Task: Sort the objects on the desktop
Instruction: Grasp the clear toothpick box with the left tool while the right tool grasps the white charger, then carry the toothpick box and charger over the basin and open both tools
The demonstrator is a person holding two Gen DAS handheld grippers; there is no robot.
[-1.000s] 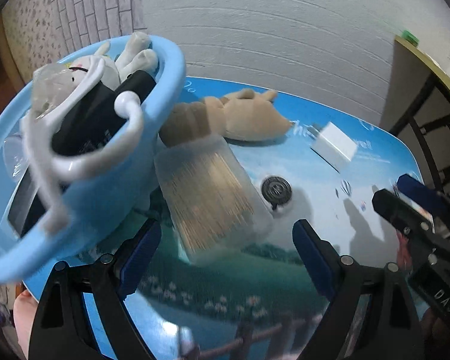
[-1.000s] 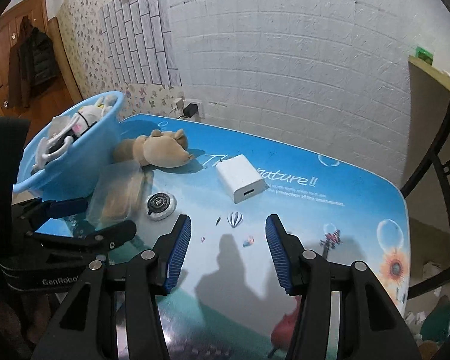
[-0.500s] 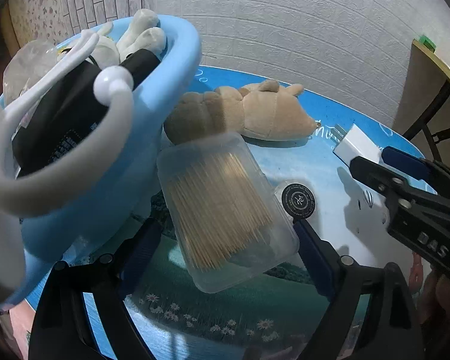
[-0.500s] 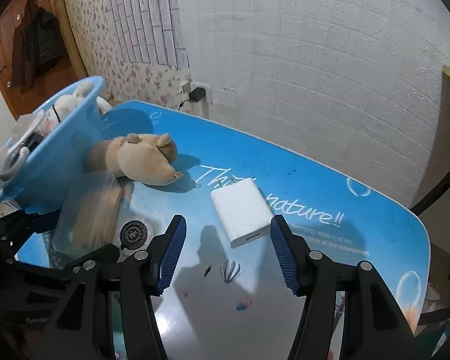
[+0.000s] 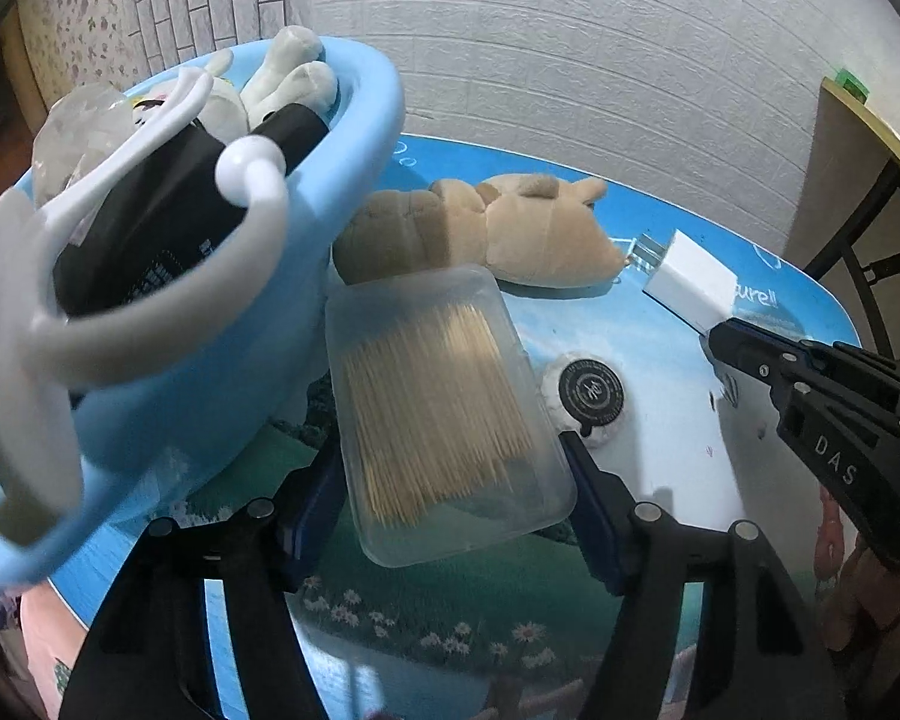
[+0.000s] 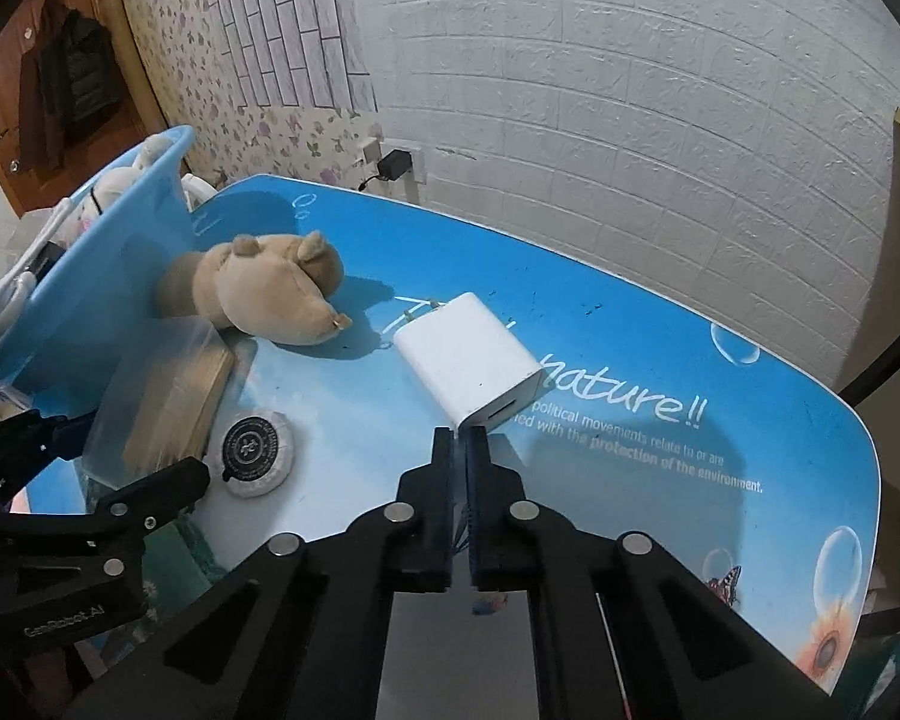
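The left gripper [image 5: 450,480] has its fingertips mostly hidden behind the clear plastic box of toothpicks [image 5: 444,408]; its jaws are closing with the box sitting between them, though I can't tell whether the pads actually press the sides. The blue basket [image 5: 354,180] is cut off at the left edge of the left wrist view, and it's crammed: a white hanger [image 5: 150,300], a black bottle-shaped thing [image 5: 168,210], a white plush [image 5: 288,78], plus something crinkly and clear that's hard to make out. The right wrist view gives what the left one doesn't: the right gripper [image 6: 461,438] with fingers pressed together on nothing, tips just short of the glossy white charger [image 6: 468,360], whose port end faces them and whose prongs point away. The same view shows the tan plush toy [image 6: 264,294] lying beside the basket, the round paper-wrapped puck with a black label [image 6: 255,450] beside the box, and the shiny printed table [image 6: 690,480]. A wall plug behind is too small to read.
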